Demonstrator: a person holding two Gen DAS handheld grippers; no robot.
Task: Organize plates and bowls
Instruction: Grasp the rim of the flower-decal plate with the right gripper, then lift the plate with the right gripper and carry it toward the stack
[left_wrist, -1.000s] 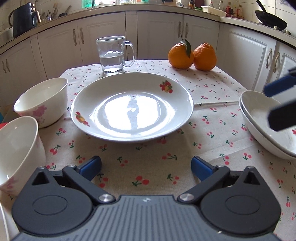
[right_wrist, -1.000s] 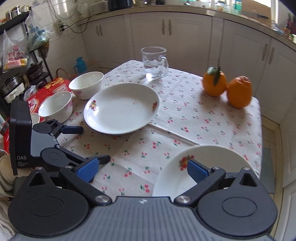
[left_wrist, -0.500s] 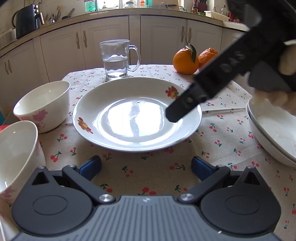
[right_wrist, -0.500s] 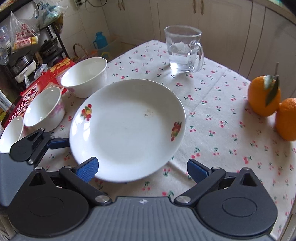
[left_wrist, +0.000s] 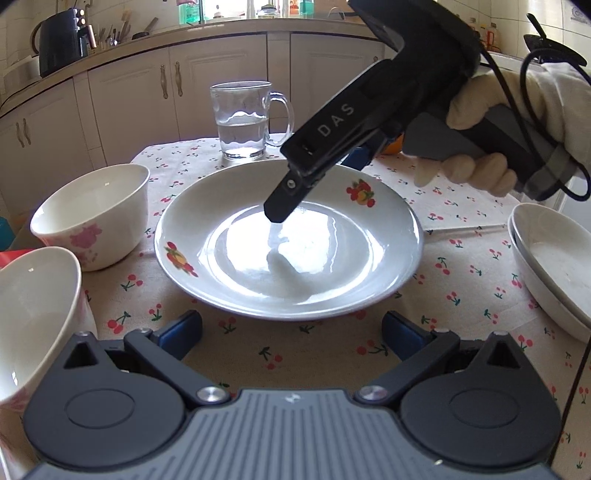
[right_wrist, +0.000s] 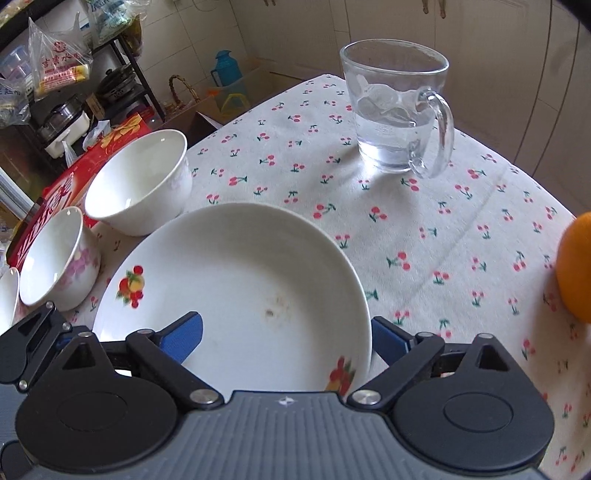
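Over centre of table: right gripper (right_wrist: 286, 334) brought across from stacked plates (left_wrist: 554, 258) at right edge to fruit-patterned plate (right_wrist: 236, 280). Jaws just been closing slightly, yet wide; plate's right rim straddled, one finger over the inside, other outside; pads not seen pressing. Plate flat on cherry tablecloth (right_wrist: 424, 236), glass mug (right_wrist: 399, 118) beyond. Left gripper (left_wrist: 291, 332) held wide at near edge, nothing between. Judged: plate about to be gripped for stacking at right. Two bowls (left_wrist: 92, 210) at left untouched.

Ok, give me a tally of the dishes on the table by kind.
Plates: 3 (middle plate, stacked plates count 2)
Bowls: 3 (the third is only an edge at the frame's left)
Mug: 1
Total: 7
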